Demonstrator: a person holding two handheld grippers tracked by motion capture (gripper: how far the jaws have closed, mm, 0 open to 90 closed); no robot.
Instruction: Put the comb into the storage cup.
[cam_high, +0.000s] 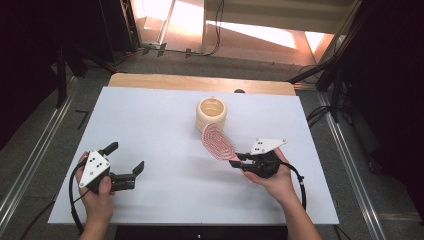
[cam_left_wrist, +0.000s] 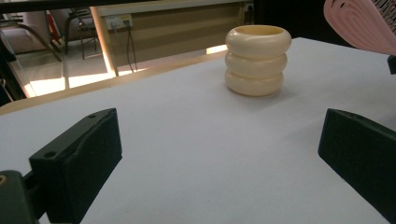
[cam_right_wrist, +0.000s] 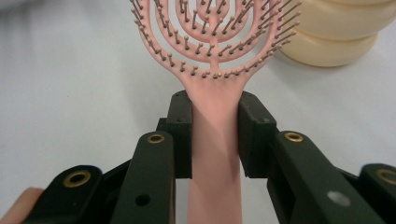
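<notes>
Pink hairbrush (cam_high: 218, 141) | head points upper left, seemingly raised | right gripper (cam_high: 237, 160) pinches handle | left gripper (cam_high: 125, 161) spread, lower left

Each hand carries a black gripper with two blocky jaws. The left gripper (cam_high: 126, 157) is topped by a grey three-cornered plate dotted with small dark marks, and a black cable loops from its rear down past the wrist. The right gripper (cam_high: 235, 160) bears the same kind of plate, pale and angular, with a black cable curving away behind the hand. In the right gripper view its linkage arms are matte black bars with brass-ringed pivot holes and plain drilled holes. In the left gripper view its pads (cam_left_wrist: 88, 163) are thick, dark, rectangular blocks with rounded corners. Both forearms are bare, without sleeves.
</notes>
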